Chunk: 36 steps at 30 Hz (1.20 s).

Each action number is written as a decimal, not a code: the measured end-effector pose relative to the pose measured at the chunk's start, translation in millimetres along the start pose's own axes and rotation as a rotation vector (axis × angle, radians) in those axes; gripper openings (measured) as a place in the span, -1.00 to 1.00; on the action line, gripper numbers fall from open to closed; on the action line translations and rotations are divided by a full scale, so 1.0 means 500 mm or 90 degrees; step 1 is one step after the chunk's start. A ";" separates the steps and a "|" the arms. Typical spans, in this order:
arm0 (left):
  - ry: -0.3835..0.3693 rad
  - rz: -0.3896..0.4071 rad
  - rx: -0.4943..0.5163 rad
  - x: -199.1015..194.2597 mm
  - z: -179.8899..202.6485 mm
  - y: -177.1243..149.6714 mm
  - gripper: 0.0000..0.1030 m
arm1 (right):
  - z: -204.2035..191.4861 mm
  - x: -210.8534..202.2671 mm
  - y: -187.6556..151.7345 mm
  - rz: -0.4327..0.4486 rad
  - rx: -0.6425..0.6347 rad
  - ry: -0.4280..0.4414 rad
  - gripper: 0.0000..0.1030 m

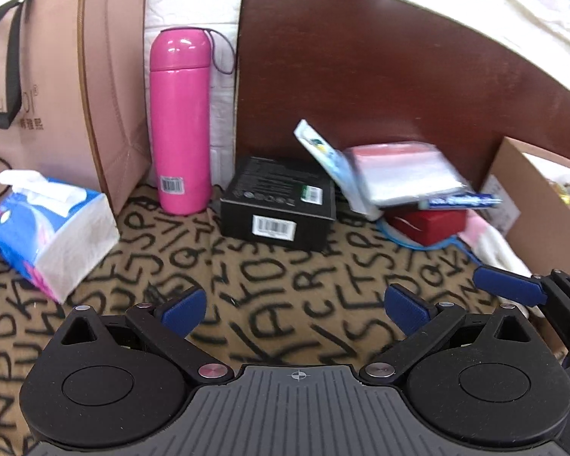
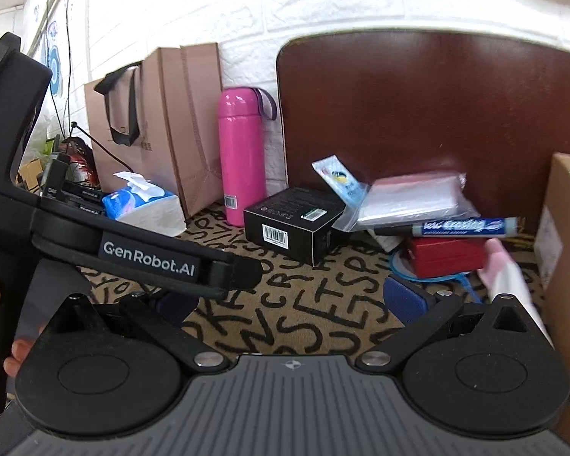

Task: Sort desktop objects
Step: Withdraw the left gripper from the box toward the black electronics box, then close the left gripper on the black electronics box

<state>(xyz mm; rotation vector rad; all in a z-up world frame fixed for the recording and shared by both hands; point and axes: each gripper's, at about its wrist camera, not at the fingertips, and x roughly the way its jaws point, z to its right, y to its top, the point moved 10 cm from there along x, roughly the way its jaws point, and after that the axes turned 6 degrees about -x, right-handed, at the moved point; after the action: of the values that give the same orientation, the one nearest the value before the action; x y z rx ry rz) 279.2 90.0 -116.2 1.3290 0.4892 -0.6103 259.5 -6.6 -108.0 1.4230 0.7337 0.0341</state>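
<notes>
Marker (image 2: pixel 463 226) reads "Erasing" (tongs (image 2: pixel 163 262) labelled "GenRobot.AI").

Pink flask (image 1: pixel 180 121) upright, black box (image 1: pixel 279 203) beside it, blue marker (image 2: pixel 465 226) atop red box (image 2: pixel 446 260)

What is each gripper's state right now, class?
Left gripper: open, blue-padded fingers spread, holding nothing.
Right gripper: open as far as visible, nothing between its fingers; left finger partly hidden.
</notes>
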 end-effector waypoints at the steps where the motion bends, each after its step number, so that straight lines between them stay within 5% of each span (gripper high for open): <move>1: 0.000 -0.001 -0.001 0.012 -0.007 0.006 1.00 | 0.006 0.012 0.000 -0.002 0.001 -0.004 0.99; 10: -0.026 -0.017 -0.049 0.120 -0.069 0.055 0.95 | 0.050 0.128 -0.004 -0.032 0.000 -0.028 0.86; 18: -0.059 -0.019 -0.028 0.182 -0.071 0.084 0.95 | 0.053 0.222 -0.006 -0.064 -0.005 -0.001 0.71; 31: -0.186 -0.009 -0.024 0.196 -0.057 0.109 1.00 | 0.056 0.261 0.017 -0.046 0.008 0.028 0.59; 36: -0.177 -0.031 -0.030 0.223 -0.054 0.113 0.95 | 0.048 0.278 0.019 -0.057 0.001 0.032 0.50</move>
<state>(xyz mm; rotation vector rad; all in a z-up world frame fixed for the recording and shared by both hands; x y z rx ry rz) 400.6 109.1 -151.5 1.1685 0.3073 -0.8056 383.6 35.5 -161.1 1.3930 0.8388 -0.0008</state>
